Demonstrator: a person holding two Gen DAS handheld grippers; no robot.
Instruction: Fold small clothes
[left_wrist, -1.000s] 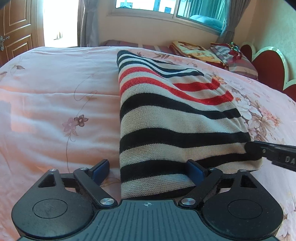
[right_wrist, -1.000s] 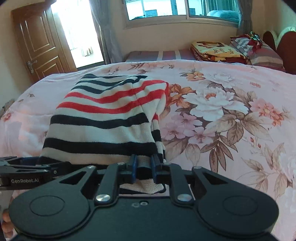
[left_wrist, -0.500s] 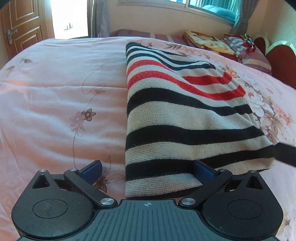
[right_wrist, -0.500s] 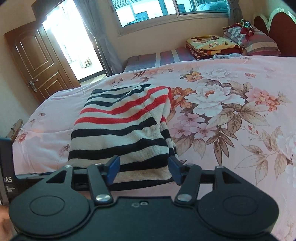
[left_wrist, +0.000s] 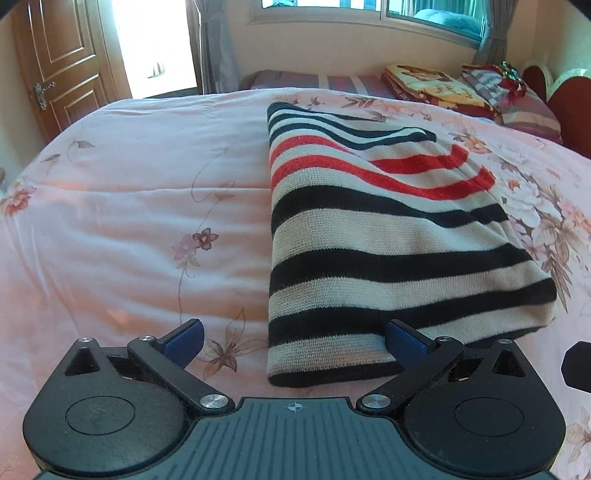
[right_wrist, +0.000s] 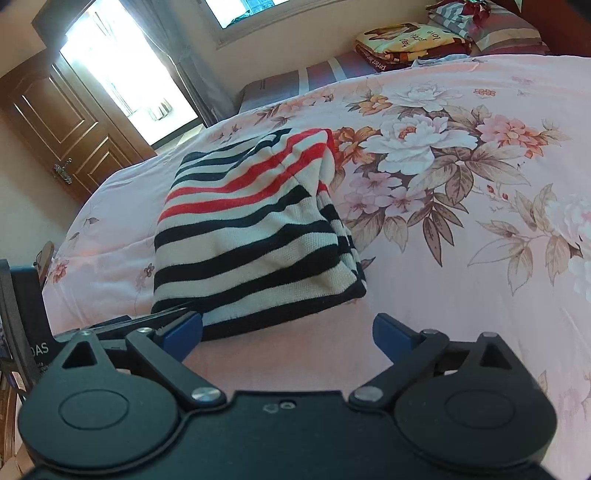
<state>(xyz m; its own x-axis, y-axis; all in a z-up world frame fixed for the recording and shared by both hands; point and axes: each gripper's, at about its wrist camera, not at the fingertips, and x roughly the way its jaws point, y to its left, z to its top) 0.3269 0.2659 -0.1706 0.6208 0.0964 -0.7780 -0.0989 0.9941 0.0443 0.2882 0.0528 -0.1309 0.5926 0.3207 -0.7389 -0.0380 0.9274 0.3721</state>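
The right gripper (right_wrist: 287, 334) has its jaws opening out wide, two blue pads on black linkage arms, and nothing is pinched — the near hem of the striped sweater (right_wrist: 255, 236) only sits just beyond the left pad, with bare sheet between the two pads. The left gripper (left_wrist: 293, 338) is spread wide too; its right pad (left_wrist: 404, 338) rests against the sweater's near left corner while the other pad hangs over the sheet, so it isn't clamped on anything. The sweater itself is a chunky knit, folded into a rough rectangle and lying flat near the front middle of the bed (left_wrist: 122, 229), cream with black bands near the hem and two red stripes further back, then thinner dark ones at the far end. In the right wrist view its right edge shows stacked layers. The bedspread is soft pink — plain with thin vine sketches on the left, big printed peonies on the right. Far right there's a stack of folded blankets (left_wrist: 436, 86) by the headboard (left_wrist: 569, 103). Far left is one panelled wooden door (left_wrist: 62, 70).
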